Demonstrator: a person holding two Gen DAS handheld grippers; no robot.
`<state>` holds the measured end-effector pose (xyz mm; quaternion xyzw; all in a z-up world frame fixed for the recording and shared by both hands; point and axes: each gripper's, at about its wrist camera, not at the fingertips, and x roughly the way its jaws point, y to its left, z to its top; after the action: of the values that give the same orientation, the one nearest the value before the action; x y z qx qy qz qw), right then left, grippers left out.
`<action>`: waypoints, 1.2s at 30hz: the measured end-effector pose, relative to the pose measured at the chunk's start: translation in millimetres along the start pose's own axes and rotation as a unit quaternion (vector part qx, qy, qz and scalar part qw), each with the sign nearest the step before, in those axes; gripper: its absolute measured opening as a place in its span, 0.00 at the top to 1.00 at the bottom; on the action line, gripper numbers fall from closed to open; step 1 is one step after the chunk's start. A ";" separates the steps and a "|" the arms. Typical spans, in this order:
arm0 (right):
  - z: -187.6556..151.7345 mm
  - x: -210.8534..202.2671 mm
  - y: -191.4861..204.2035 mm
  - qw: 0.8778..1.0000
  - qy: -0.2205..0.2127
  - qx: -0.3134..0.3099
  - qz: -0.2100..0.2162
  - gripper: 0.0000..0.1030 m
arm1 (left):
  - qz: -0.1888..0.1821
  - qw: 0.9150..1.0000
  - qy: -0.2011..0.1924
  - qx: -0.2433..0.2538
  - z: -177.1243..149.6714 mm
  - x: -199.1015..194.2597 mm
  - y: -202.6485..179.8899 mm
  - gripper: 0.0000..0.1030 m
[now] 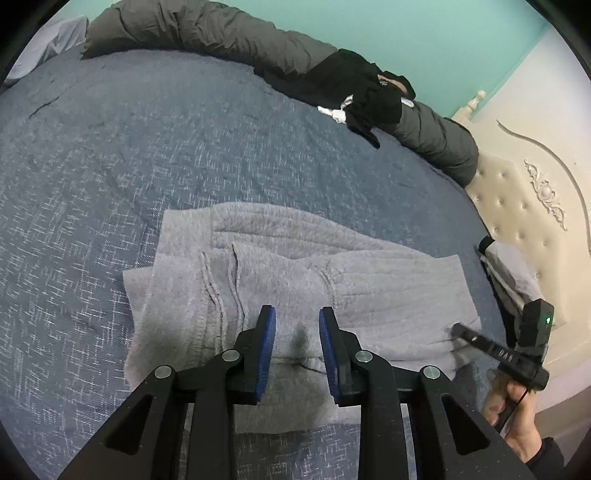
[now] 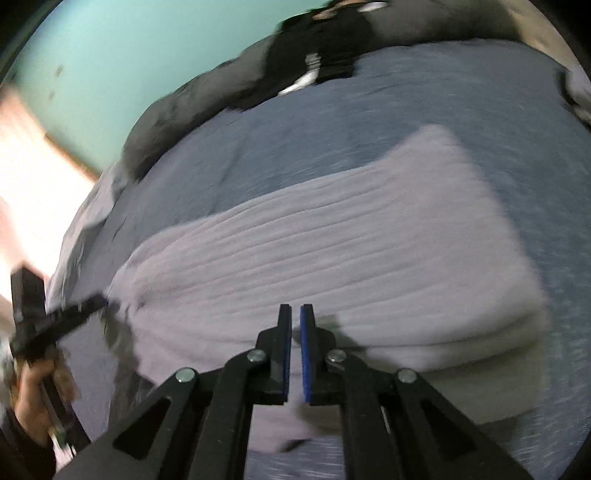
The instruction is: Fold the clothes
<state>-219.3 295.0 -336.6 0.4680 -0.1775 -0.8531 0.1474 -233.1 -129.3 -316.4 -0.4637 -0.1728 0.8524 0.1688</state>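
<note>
On the blue-grey bedspread (image 1: 92,177) lies a pale grey knitted garment (image 1: 295,266), partly folded, its ribbed layers stacked and its seams running toward the near edge of the bed. Above that near edge hangs the left gripper (image 1: 297,321), pointing down at the cloth. Its jaws stand a little apart with a clear gap between the blue pads — only the garment's surface shows through that gap, and no fold of cloth is pinched between them. Whether the tips touch the fabric cannot be told from this angle.

The right gripper (image 2: 295,317) has its jaws drawn almost together, just a thin slit left between the pads. Nothing is visibly clamped in that slit; the tips sit over the garment's near edge, and the picture from its own camera is smeared with blur. From the left wrist view the same tool appears at the garment's right-hand corner, its tip blurred against the cloth, gripped by a person's hand (image 1: 513,413) in a dark sleeve.

At the far side of the bed a dark grey rolled duvet (image 1: 207,33) runs along the turquoise wall (image 1: 424,29), with a heap of black clothes (image 1: 354,88) resting against it. A cream tufted headboard (image 1: 524,206) stands to the right.
</note>
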 end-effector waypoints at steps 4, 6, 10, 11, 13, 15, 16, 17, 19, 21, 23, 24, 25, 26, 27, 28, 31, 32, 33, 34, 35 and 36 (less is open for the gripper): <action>-5.2 30.5 25.3 0.999 0.031 -0.022 -0.025 0.96 | -0.003 1.000 -0.003 -0.002 -1.0 -4.6 1.7 0.69; -13.9 43.2 22.6 0.998 0.044 -0.011 -0.042 0.96 | -0.005 1.000 -0.003 -0.003 -2.4 -6.0 3.4 0.68; -23.9 46.4 16.8 0.998 0.040 -0.003 -0.042 0.97 | -0.007 1.000 -0.001 -0.005 -4.8 -6.9 8.5 0.68; -22.2 42.9 18.0 0.998 0.040 -0.004 -0.045 0.97 | -0.009 1.000 -0.002 -0.007 -5.1 -7.8 9.9 0.67; -19.7 31.2 20.9 0.998 0.032 -0.003 -0.048 0.97 | -0.012 1.000 -0.004 -0.012 -5.7 -9.7 12.8 0.67; -23.4 25.7 23.2 0.998 0.030 -0.012 -0.052 0.97 | -0.013 1.000 -0.008 -0.013 -5.5 -14.5 15.9 0.65; -26.6 26.6 23.3 0.998 0.033 -0.018 -0.054 0.97 | -0.012 1.000 -0.010 -0.016 -5.5 -16.7 18.1 0.61; -30.9 31.2 22.2 0.997 0.039 -0.022 -0.058 0.97 | -0.011 1.000 -0.012 -0.018 -5.4 -18.9 20.4 0.59; -37.6 36.6 15.2 0.998 0.040 -0.013 -0.053 0.98 | -0.009 0.999 -0.017 -0.031 -6.4 -25.0 28.0 0.47; -39.6 36.6 12.0 0.998 0.038 -0.005 -0.050 0.98 | -0.007 0.999 -0.022 -0.043 -8.0 -31.1 36.1 0.44; -37.7 34.0 17.5 0.997 0.042 -0.019 -0.061 0.98 | 0.000 0.999 -0.021 -0.049 -9.1 -34.6 44.2 0.43; -36.2 32.5 19.5 0.997 0.042 -0.024 -0.065 0.98 | 0.005 0.998 -0.020 -0.052 -10.0 -36.0 48.8 0.43; -33.6 30.6 20.1 0.997 0.038 -0.025 -0.066 0.98 | 0.007 0.998 -0.020 -0.056 -11.1 -37.1 53.0 0.43; -31.0 28.7 20.8 0.997 0.034 -0.025 -0.066 0.98 | 0.009 0.998 -0.018 -0.062 -13.0 -38.0 58.6 0.43; -28.5 26.9 21.4 0.997 0.030 -0.026 -0.067 0.98 | 0.011 0.998 -0.017 -0.067 -14.9 -38.9 64.2 0.43; -25.9 25.0 22.0 0.997 0.026 -0.027 -0.067 0.98 | 0.013 0.997 -0.014 -0.073 -17.3 -39.1 69.4 0.43; -28.0 35.0 22.8 0.996 0.038 -0.035 -0.076 0.98 | 0.008 0.996 -0.005 -0.092 -27.2 -38.4 81.1 0.42; -31.2 40.4 22.4 0.995 0.045 -0.038 -0.079 0.98 | 0.004 0.995 -0.002 -0.099 -30.9 -38.1 84.4 0.42; -32.0 38.7 21.7 0.995 0.042 -0.038 -0.076 0.98 | 0.000 0.994 0.002 -0.106 -34.7 -37.7 87.6 0.41; -31.9 36.3 20.5 0.996 0.039 -0.034 -0.072 0.98 | -0.005 0.994 0.005 -0.112 -37.7 -36.6 89.6 0.40; -30.2 32.6 18.2 0.997 0.037 -0.024 -0.065 0.98 | -0.010 0.993 0.007 -0.118 -40.7 -35.4 91.4 0.39; -29.2 29.4 16.3 0.997 0.035 -0.018 -0.061 0.98 | -0.013 0.992 0.010 -0.122 -43.4 -34.0 92.3 0.39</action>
<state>-208.4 263.3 -365.9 0.5048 -0.1283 -0.8466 0.1095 -190.5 -220.1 -355.2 -0.4868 -0.2794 0.8183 0.1238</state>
